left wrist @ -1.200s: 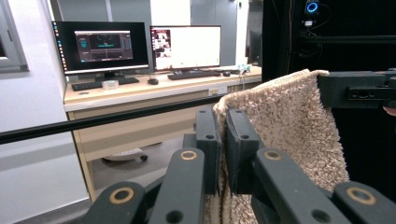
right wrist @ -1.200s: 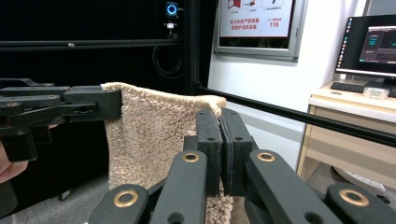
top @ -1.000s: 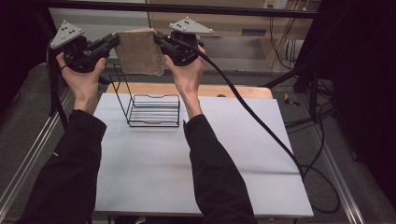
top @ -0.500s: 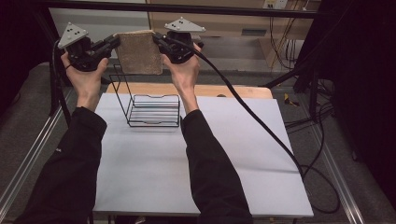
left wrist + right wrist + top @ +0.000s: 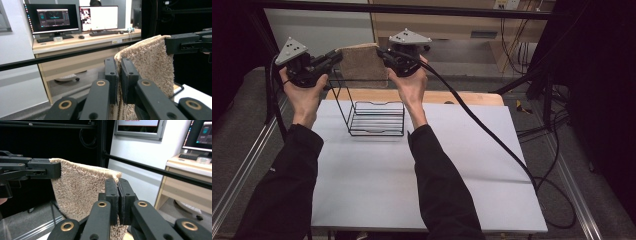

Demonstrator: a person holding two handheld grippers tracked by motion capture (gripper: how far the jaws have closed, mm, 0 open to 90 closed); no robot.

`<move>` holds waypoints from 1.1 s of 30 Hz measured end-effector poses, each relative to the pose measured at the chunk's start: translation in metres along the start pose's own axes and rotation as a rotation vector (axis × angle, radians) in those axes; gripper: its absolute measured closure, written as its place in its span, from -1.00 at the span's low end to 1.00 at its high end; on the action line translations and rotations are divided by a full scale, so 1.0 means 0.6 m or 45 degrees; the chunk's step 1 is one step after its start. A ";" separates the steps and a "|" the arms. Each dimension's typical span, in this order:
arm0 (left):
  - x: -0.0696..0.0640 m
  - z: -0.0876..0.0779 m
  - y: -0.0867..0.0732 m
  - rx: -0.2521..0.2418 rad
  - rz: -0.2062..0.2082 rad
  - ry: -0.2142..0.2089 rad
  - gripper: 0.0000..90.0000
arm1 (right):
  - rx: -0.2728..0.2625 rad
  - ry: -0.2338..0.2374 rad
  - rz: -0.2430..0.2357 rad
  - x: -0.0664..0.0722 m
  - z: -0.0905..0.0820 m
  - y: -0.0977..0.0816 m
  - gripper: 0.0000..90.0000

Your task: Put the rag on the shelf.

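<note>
White tabletop (image 5: 377, 190) carries a black wire rack (image 5: 374, 112) near its far edge, with nothing in it. Above the rack hangs a beige towel (image 5: 362, 64), stretched flat between the two grippers, its top edge running level from left to right and its body dropping down. Left gripper (image 5: 119, 72) and right gripper (image 5: 118, 192) each pinch an upper corner tight.

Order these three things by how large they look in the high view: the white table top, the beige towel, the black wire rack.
1. White table top: by far the largest.
2. Black wire rack and beige towel: these look nearly alike in area, and the towel hangs higher, so closer to the camera; I would not rank one above the other.
</note>
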State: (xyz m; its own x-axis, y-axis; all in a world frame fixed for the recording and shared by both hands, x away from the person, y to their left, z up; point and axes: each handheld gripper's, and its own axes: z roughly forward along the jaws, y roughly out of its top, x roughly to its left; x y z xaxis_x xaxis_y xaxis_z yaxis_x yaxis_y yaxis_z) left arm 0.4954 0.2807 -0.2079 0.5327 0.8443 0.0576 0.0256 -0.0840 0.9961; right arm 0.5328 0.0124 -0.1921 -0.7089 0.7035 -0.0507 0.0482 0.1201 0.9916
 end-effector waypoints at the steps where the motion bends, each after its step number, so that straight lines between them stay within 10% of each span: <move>1: -0.001 -0.002 -0.003 0.000 -0.004 -0.010 0.88 | 0.002 0.003 0.009 0.001 -0.002 -0.004 0.95; 22: -0.017 -0.042 -0.052 0.066 0.030 -0.052 0.87 | 0.076 0.118 -0.058 0.029 -0.036 -0.048 0.94; 33: -0.032 -0.048 -0.084 0.198 0.046 -0.060 0.81 | 0.184 0.159 -0.077 0.039 -0.048 -0.077 0.93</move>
State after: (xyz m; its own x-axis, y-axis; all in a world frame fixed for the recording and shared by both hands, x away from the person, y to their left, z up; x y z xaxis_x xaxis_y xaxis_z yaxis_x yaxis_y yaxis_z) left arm 0.4598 0.2839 -0.2570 0.5746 0.8139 0.0864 0.1344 -0.1980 0.9709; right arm 0.4936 0.0033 -0.2360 -0.7948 0.6007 -0.0857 0.0971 0.2653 0.9593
